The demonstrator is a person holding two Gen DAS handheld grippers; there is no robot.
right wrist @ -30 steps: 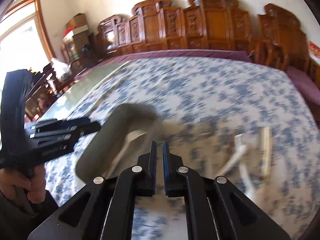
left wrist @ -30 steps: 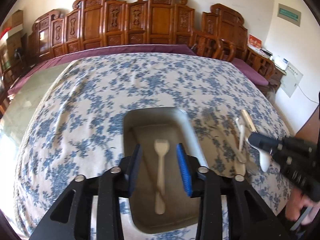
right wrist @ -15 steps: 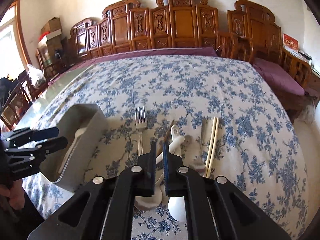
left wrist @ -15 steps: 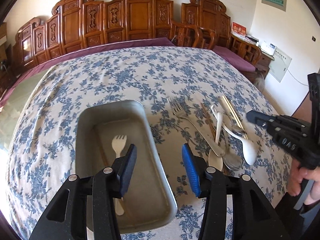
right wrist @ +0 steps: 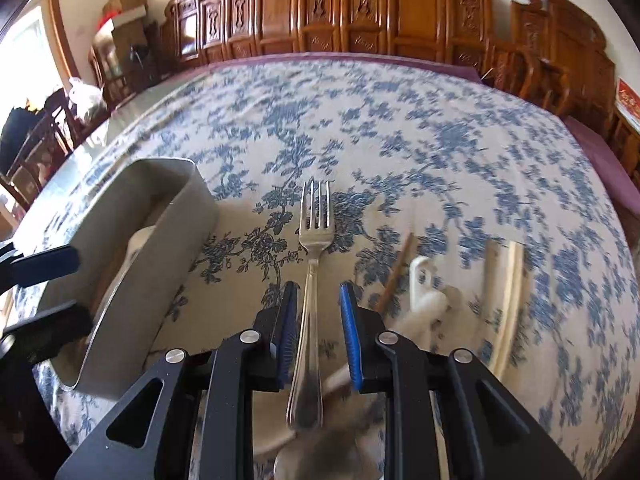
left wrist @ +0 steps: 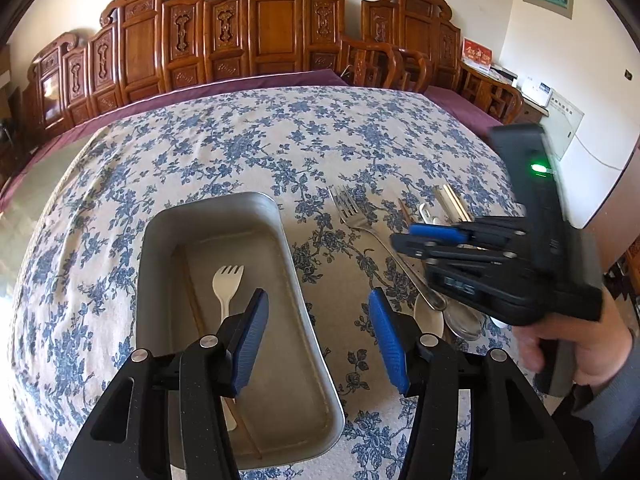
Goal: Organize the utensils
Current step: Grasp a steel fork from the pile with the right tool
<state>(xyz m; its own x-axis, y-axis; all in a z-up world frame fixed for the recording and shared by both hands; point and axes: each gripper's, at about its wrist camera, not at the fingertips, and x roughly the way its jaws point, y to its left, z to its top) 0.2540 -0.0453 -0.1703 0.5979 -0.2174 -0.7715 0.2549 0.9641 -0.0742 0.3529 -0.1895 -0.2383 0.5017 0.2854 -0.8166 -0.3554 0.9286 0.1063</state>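
Straddling metal fork (right wrist: 314, 280) handle, right gripper (right wrist: 319, 334) jaws just opening, pads not touching it.

The tray (left wrist: 224, 216) is sitting on the table (left wrist: 248, 140); a plastic fork (left wrist: 226, 288) is lying in the tray, and a metal fork (right wrist: 314, 240) is lying right of the tray.

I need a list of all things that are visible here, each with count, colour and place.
metal tray: one, grey, on tablecloth, left
plastic fork: one, cream, inside tray
metal fork: one, silver, right of tray, handle between right tool's open jaws
spoons: several, silver and white, right pile
chopsticks: one pair, pale, far right
tablecloth: one, white with blue flowers
carved chairs: several, brown, by wall
left tool: black, blue pads, open
right tool: same, open
hand: holds right tool
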